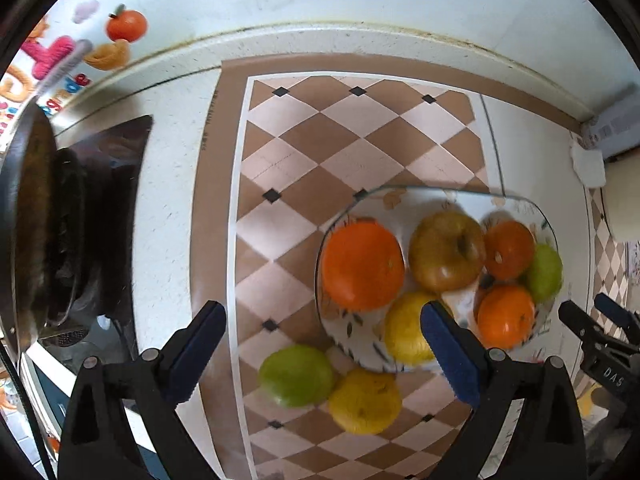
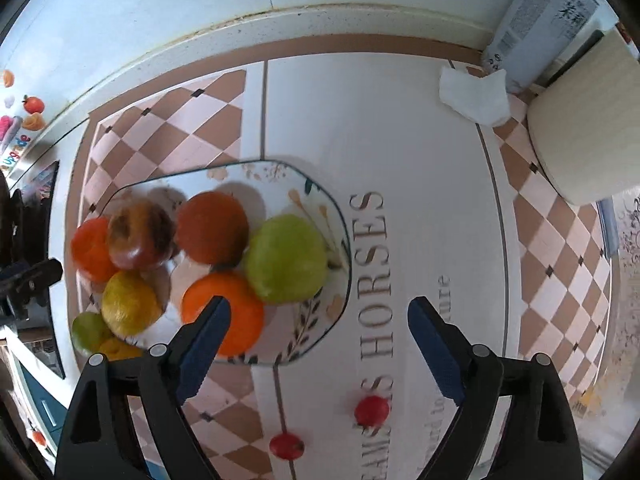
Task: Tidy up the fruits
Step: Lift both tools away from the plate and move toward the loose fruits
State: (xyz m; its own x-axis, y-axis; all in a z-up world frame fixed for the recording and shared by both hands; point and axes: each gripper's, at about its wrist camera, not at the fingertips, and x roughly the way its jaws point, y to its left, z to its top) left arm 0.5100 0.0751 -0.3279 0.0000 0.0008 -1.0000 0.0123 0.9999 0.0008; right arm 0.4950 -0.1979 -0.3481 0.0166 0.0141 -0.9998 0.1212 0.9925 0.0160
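White floral-patterned plate [image 1: 360, 330] is sitting on the checkered-cloth table [image 1: 304, 168], holding three oranges, a brownish apple [image 1: 446, 250], a yellow lemon [image 1: 406, 330] and a green apple [image 2: 286, 258]. A second green apple [image 1: 296, 374] and yellow lemon [image 1: 366, 400] are lying touching, just beside the plate. Left gripper [image 1: 322, 344] and right gripper [image 2: 320, 336] are hovering with fingers spread, gripping nothing.

The left gripper [image 1: 324, 338] has its two blue fingers spread wide apart, with nothing held between them. The right gripper [image 2: 320, 332] is spread wide too, and nothing is held between its fingers either.
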